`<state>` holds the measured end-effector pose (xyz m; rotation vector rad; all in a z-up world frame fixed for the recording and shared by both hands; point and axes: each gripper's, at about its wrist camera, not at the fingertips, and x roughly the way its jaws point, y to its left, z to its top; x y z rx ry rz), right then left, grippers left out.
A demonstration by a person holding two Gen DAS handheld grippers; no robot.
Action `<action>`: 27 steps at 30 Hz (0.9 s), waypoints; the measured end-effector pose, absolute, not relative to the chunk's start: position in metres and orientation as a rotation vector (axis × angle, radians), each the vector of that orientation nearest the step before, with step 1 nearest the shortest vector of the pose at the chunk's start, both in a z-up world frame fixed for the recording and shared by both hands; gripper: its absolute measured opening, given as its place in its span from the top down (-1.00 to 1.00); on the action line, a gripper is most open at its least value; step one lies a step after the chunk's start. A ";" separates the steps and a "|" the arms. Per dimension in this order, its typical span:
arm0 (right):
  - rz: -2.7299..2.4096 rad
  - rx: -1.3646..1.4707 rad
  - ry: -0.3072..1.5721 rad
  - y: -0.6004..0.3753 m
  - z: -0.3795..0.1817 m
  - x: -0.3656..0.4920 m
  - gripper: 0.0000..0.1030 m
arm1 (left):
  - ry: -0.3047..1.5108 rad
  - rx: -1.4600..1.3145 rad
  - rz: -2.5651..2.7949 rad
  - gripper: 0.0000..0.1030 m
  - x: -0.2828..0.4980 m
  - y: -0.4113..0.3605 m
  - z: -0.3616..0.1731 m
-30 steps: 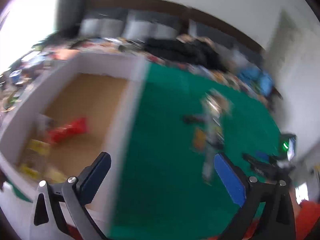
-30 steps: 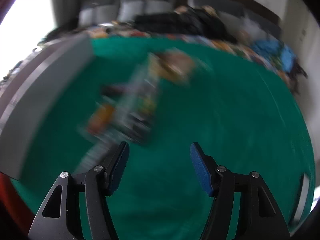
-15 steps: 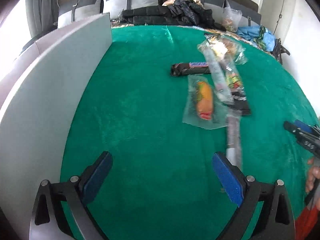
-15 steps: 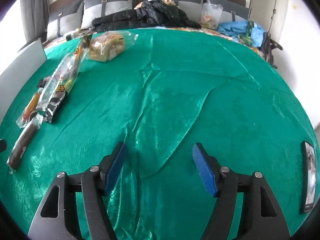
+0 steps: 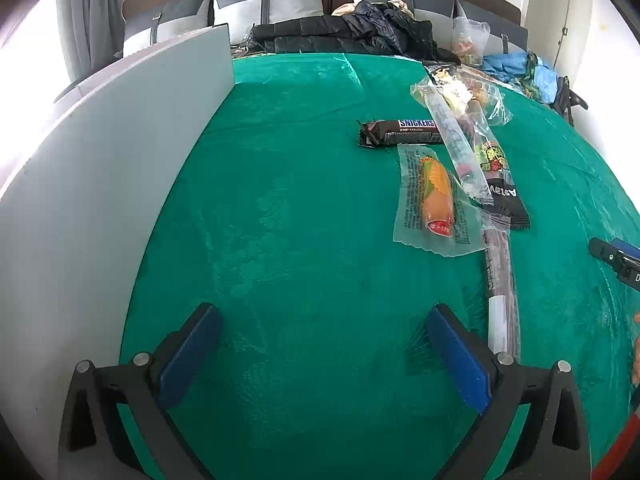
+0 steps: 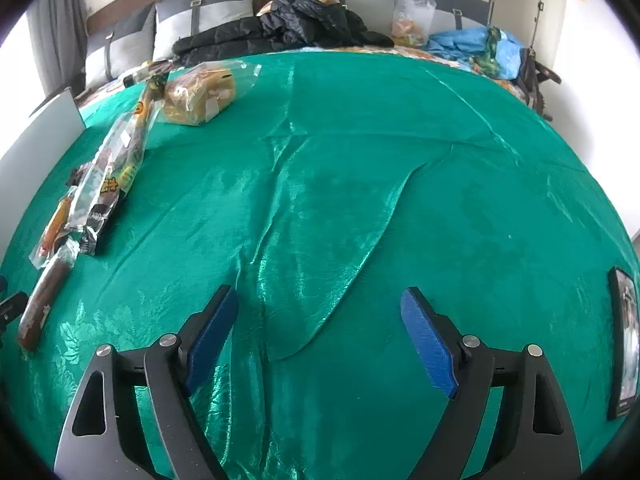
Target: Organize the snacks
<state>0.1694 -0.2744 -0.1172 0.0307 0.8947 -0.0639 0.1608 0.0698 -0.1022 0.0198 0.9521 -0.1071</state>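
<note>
So the snacks are not tidied up yet. Both claws are empty and most of the work is still to do.

From the left wrist view, the left claw (image 5: 322, 354) has its jaws wide apart with nothing between them, only the green cloth (image 5: 288, 208) below. The snacks lie in a loose pile at about 1 o'clock from it. I can see a Snickers bar (image 5: 400, 131), a clear pack with an orange gummy (image 5: 434, 202) just beside it, a long clear tube pack (image 5: 456, 140) lying over a black wrapper (image 5: 506, 204), and a thin brown stick snack (image 5: 499, 280) nearest the claw. A bag of bread (image 5: 466, 94) sits at the far end of the pile. The white box wall (image 5: 100, 168) stands at 9 o'clock, well apart from the snacks. I cannot see inside it from here.

From the right wrist view, the right claw (image 6: 320, 338) is also open, and its jaws have just been opening wider with nothing between them. The same pile lies at about 10 o'clock from it, well apart.

My guess is that every snack on the cloth still has to be picked up and put in the box. The stick snack looks like the easiest first pick for the left claw.
</note>
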 end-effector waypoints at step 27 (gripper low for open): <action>-0.075 0.038 0.905 -0.277 -0.118 0.171 -0.82 | 0.956 0.032 -0.093 -1.00 0.161 0.070 -0.103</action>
